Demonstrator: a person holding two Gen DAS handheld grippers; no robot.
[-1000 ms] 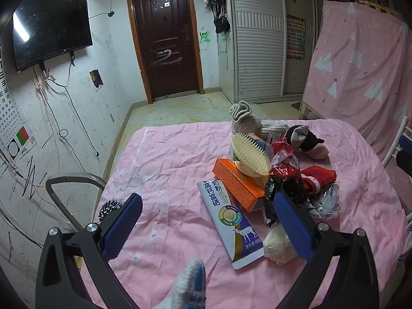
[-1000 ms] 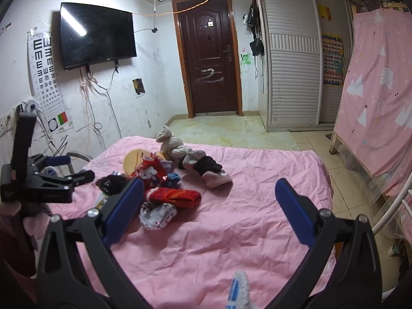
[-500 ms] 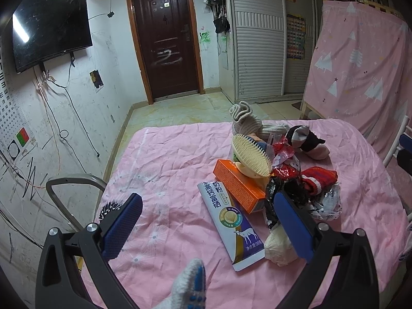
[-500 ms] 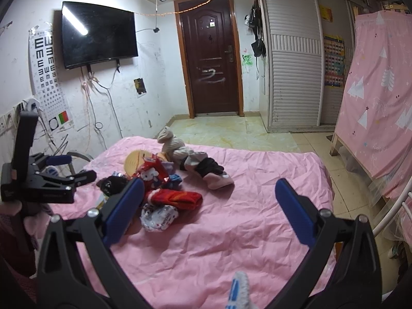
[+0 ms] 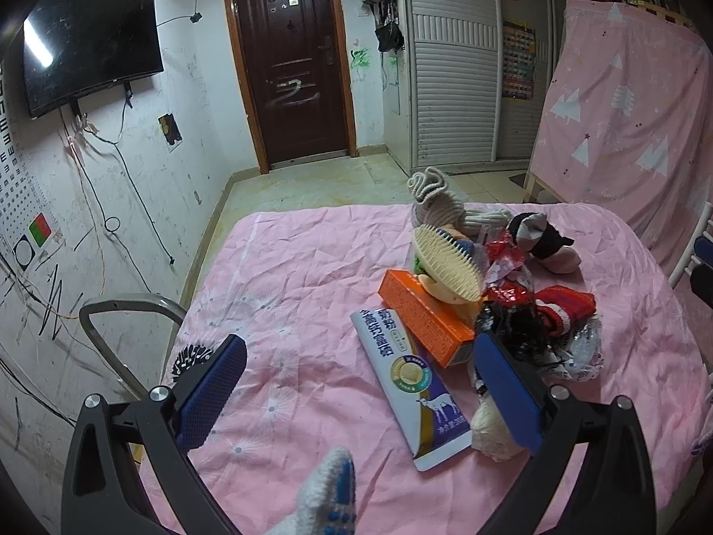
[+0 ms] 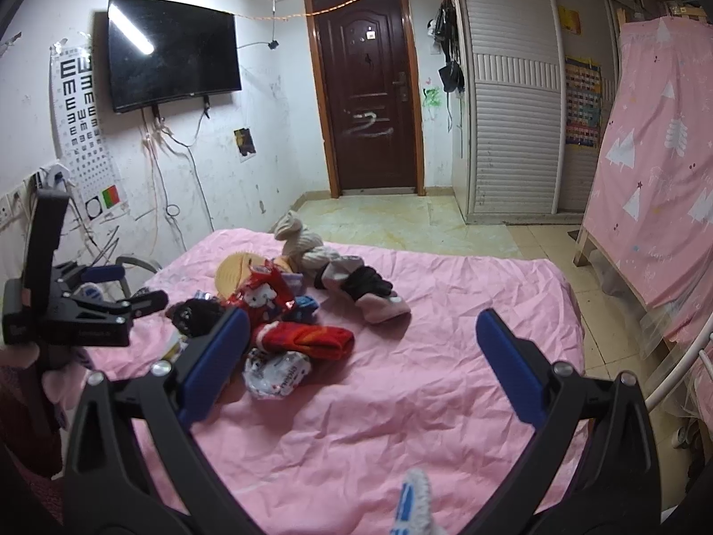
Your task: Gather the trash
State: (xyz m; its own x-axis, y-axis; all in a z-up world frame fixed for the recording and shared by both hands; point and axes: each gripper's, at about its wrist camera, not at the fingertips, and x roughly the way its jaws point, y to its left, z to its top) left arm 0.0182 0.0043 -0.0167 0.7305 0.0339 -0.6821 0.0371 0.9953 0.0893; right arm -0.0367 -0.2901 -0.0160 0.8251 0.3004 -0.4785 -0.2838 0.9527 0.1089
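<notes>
A: How far along are you with collecting the trash?

B: As far as these views show, you haven't begun. Both grippers are empty. Your left gripper [image 5: 356,383] has its jaws spread wide over bare pink cloth, and your right gripper [image 6: 356,352] is just as wide apart, holding nothing.

A: Where is the trash?

B: All of it sits in one pile on the pink-covered table [image 5: 289,294]. From the left wrist view, the pile lies toward one o'clock of your left gripper. Nearest is the flat milk-powder packet [image 5: 412,383], touching the orange box [image 5: 423,316] at its twelve o'clock edge. The crumpled red wrapper [image 5: 506,263] and the black plastic bag [image 5: 512,325] lie beyond, and a silver foil wrapper [image 6: 276,372] sits at the near edge of the pile in the right wrist view, at about ten o'clock of your right gripper.

A: Is everything there trash?

B: Probably not. The yellow brush [image 5: 445,263], the red sock [image 6: 312,341], the beige knitted sock [image 5: 434,205] and the black-and-pink sock [image 6: 365,292] look like keepers, so you'll have to pick wrappers out from among them.

A: And a bin?

B: No bin or bag for the trash shows in either view, so I can't tell where it goes. Every piece is left to do.
</notes>
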